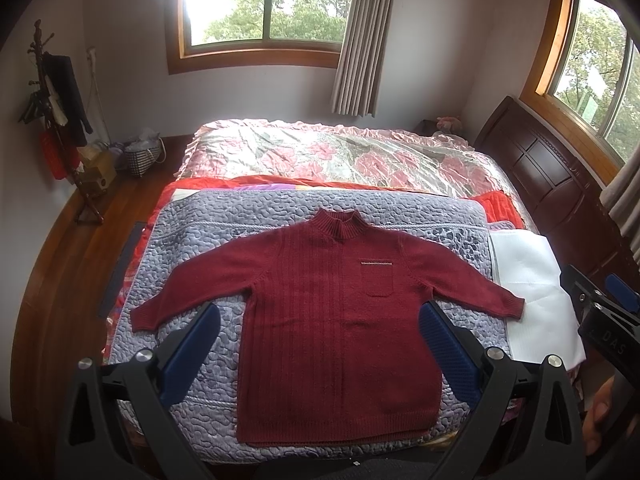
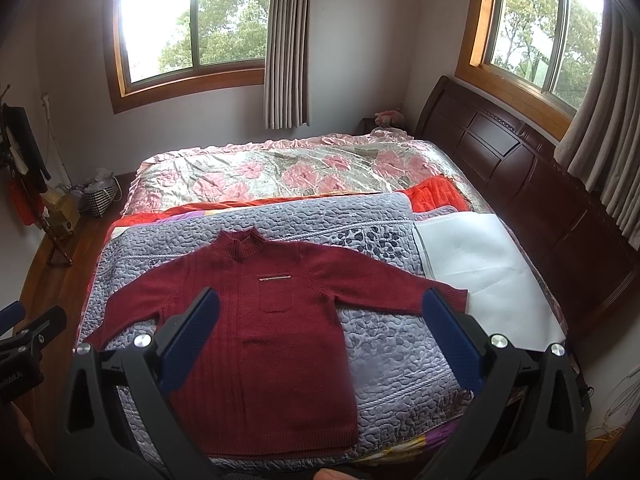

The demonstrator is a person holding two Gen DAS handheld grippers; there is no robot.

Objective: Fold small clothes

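Both the left gripper [image 1: 320,354] and right gripper [image 2: 320,340] hang spread wide above the bed's near edge, dark-red sweater [image 1: 332,320] flat mid-frame, sleeves out, on the lilac quilt [image 1: 224,220].

Both grippers are just hanging in the air, side by side, pointed forward and tilted down a bit. Left gripper [image 1: 320,320] has its jaws spread wide, blue pads [image 1: 192,354] facing each other, nothing between them. Right gripper [image 2: 320,316] is the same deal: wide apart, blue pads [image 2: 452,340] bare, gripping nothing. From the right wrist view the left one sits at the left edge, roughly level with the right.
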